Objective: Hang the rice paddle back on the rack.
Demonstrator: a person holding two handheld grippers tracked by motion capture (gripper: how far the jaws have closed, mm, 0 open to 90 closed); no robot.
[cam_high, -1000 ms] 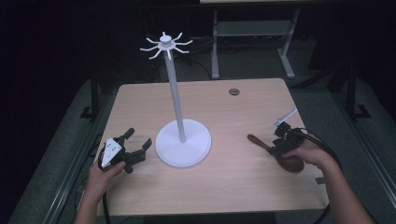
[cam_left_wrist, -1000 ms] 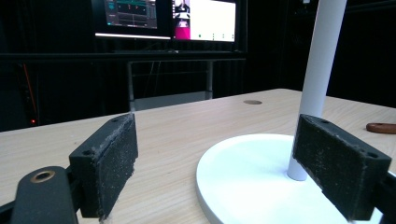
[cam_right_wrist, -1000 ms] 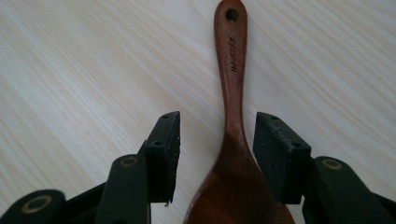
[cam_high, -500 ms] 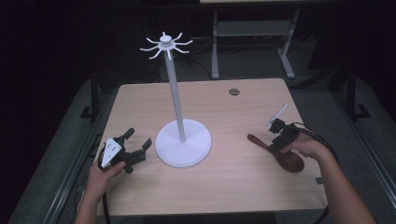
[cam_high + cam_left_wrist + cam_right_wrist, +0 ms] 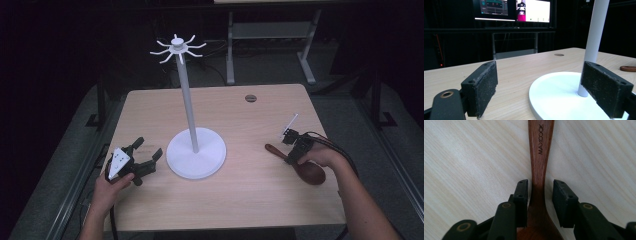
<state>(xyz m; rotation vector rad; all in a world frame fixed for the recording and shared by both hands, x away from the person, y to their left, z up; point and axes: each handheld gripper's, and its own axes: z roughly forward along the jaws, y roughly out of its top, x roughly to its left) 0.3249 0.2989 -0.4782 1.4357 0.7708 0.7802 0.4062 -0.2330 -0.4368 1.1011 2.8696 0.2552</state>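
- We see a wooden spoon (image 5: 300, 162) lying flat on the table (image 5: 250, 200) at its right side, handle pointing toward the white stand (image 5: 195, 155) in the middle, bowl toward the person.
- Our right gripper (image 5: 292, 154) points down over the spoon, at the neck where the handle widens into the bowl.
- In the right gripper view the spoon (image 5: 539, 170) runs straight up between the two black jaws; the handle bears the printed word MAXCOOK.
- The right jaws have just been closing with the spoon between them. The left pad (image 5: 522, 200) sits right against the wood, while a narrow strip of table shows between the spoon and the other pad, so the pinch is not complete.
- Our left gripper (image 5: 147, 159) rests low at the table's left side, just beside the stand's round base, held by the left hand (image 5: 112, 187).
- In the left gripper view its jaws stand spread wide with nothing between them; the stand's pole (image 5: 595, 37) rises beyond them, and the spoon's handle tip (image 5: 627, 68) shows far off at the right edge.
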